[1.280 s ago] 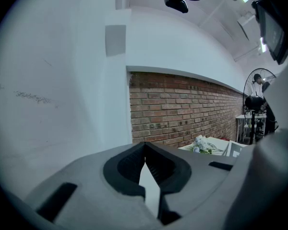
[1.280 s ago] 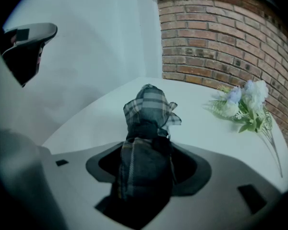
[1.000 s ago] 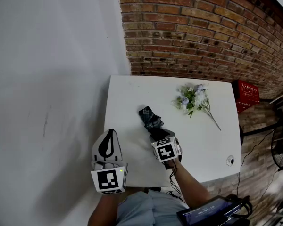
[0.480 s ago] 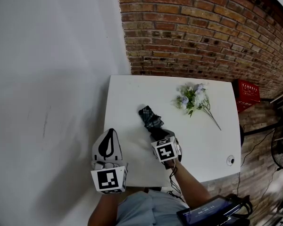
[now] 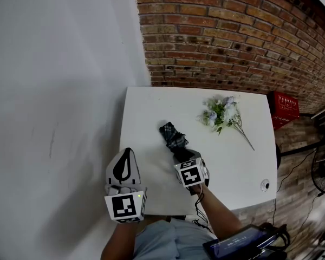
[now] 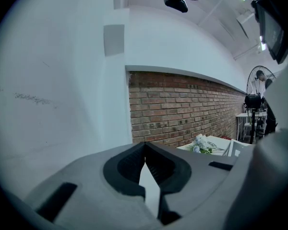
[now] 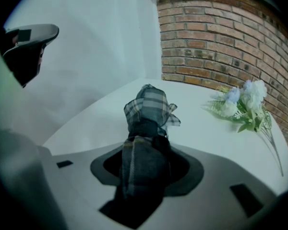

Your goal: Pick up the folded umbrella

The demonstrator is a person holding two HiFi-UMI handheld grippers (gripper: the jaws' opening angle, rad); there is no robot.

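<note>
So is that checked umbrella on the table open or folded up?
Folded up. The dark checked fabric umbrella lies as a tight bundle on the white table, with the right gripper closing its jaws around it.

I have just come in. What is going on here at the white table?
A person holds a hand-held gripper in each hand at a white table. The right hand-held gripper has the folded umbrella between its jaws, which are closing on the plaid fabric. The umbrella lies on the table, not yet lifted. The left hand-held gripper is shut and empty, held off to the left. A bunch of flowers lies farther back, untouched.
</note>
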